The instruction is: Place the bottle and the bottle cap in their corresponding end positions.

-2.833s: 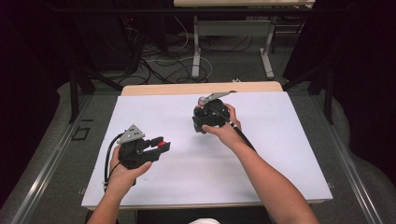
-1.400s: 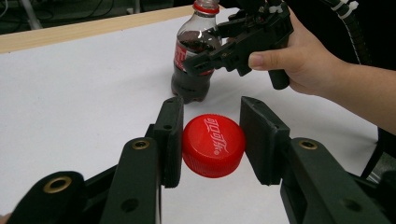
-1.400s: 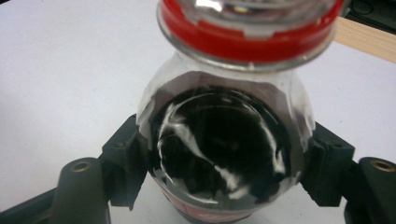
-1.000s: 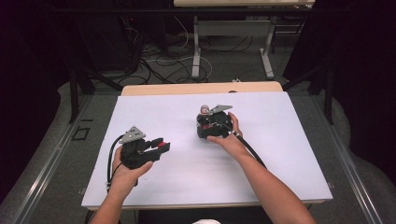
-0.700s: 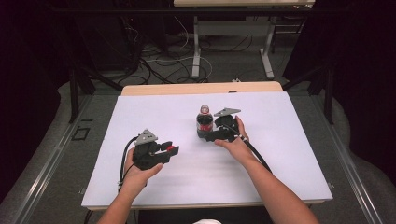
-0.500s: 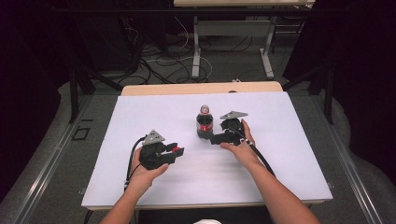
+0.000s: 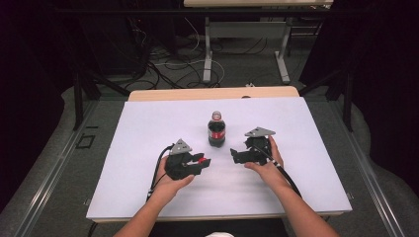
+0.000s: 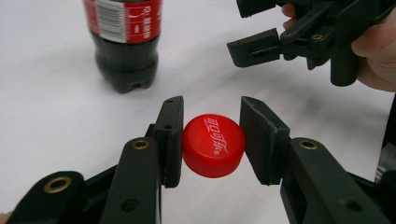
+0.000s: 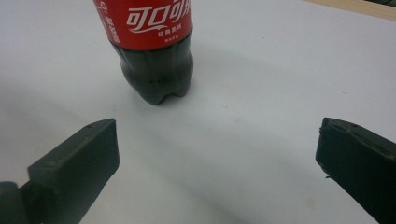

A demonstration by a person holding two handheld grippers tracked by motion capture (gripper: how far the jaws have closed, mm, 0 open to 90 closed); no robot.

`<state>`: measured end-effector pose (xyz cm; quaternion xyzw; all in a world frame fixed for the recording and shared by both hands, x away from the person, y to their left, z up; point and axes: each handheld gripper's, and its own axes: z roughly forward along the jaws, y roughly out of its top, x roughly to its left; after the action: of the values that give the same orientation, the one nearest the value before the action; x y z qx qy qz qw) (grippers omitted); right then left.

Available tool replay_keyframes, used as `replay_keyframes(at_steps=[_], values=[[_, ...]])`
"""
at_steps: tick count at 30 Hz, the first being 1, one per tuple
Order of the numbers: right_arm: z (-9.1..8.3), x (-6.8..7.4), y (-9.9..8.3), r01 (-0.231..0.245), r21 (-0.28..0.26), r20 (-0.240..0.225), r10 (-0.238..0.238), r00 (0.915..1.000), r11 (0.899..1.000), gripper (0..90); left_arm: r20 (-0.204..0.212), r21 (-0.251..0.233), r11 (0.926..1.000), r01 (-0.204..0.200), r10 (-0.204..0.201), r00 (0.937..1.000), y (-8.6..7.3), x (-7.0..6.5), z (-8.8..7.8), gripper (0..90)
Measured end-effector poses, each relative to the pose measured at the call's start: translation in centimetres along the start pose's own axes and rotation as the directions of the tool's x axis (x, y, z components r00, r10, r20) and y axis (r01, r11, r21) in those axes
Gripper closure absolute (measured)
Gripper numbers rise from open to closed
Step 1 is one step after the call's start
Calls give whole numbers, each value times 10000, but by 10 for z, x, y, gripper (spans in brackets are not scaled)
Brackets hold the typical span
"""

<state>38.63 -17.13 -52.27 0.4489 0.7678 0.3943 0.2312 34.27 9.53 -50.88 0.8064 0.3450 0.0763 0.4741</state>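
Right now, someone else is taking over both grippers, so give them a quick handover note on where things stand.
Left gripper: shut on the red cap, held off the bottle.
Right gripper: jaws wide apart with nothing between them; they have just been opening.
Bottle: upright on the white table, between and just beyond the two grippers, uncapped, dark drink inside.
Done: cap is off, bottle set down and released.
Left: probably put the cap down or screw it back on; grip the bottle first if recapping.
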Motion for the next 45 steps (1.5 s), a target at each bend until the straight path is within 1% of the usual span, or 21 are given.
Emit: replay_keyframes(at_steps=[1,5,6,10,13,15,21,22,23,24,27,29,30,33,34,35,37,38,39,41,45], values=[[-4,-1,-2,43,18,-22,-43,10000,10000,0,30,21,10000,-80,80,10000,0,-1,4,617],[-16,-7,-10,-128,-228,-2,128,9999,9997,0,244,198,9998,-22,17,9997,-1,-5,20,617],[-20,-7,-12,-288,-257,-32,287,9996,9993,0,250,169,9998,-87,83,9997,-2,-6,24,617],[-31,-12,-18,-236,-404,139,242,9996,9989,0,351,325,9995,-56,45,9994,-3,-9,38,617],[-36,-16,-21,-523,-576,143,532,9985,9970,0,402,373,9992,-123,108,9991,-5,-10,49,617],[-37,-18,-22,-788,-603,43,792,9968,9951,0,240,565,9982,-207,194,9995,-6,-10,56,616],[-39,-27,-26,-1220,-642,-43,1220,9925,9904,0,52,940,9956,-31,27,10000,-10,-7,67,615],[-38,-27,-26,-1289,-638,-6,1292,9916,9896,0,-15,1064,9943,-115,117,9999,-10,-5,68,614],[-38,-27,-26,-1395,-601,-73,1393,9902,9884,0,3,1068,9943,-16,16,10000,-11,-5,69,614],[-37,-29,-26,-1286,-653,-42,1286,9917,9895,0,9,1160,9932,20,-21,10000,-12,-5,69,613],[-36,-29,-28,-1315,-599,-52,1315,9913,9895,0,6,1382,9904,-64,64,10000,-15,-6,71,608],[-36,-30,-28,-1358,-546,-27,1358,9907,9892,0,-114,1483,9886,-251,271,9996,-17,-6,74,576],[-36,-30,-29,-1393,-543,-30,1393,9902,9888,0,-82,1587,9871,-191,207,9998,-18,-6,74,547],[-35,-32,-30,-1344,-562,-1,1346,9909,9893,0,-116,1600,9869,-200,221,9997,-16,-5,70,462],[-36,-32,-30,-1388,-537,2,1390,9903,9889,0,-99,1457,9893,9,6,10000,-15,-6,68,428],[-36,-33,-31,-1440,-477,57,1444,9895,9884,0,-96,1194,9928,38,-27,10000,-14,-4,65,399],[-36,-35,-32,-1493,-507,45,1497,9887,9875,0,-22,1022,9945,249,-248,9997,-10,0,57,325],[-36,-36,-32,-1478,-517,73,1484,9889,9877,0,-50,765,9968,249,-245,9997,-7,3,52,297],[-37,-36,-33,-1513,-515,70,1519,9884,9871,0,-218,751,9968,273,-257,9994,-4,6,46,265],[-38,-38,-34,-1521,-465,152,1529,9881,9873,0,-305,520,9980,359,-344,9989,0,14,35,189],[-40,-41,-37,-1651,-509,183,1662,9859,9850,0,-1033,-8,9959,903,-899,9906,-1,32,9,204]])
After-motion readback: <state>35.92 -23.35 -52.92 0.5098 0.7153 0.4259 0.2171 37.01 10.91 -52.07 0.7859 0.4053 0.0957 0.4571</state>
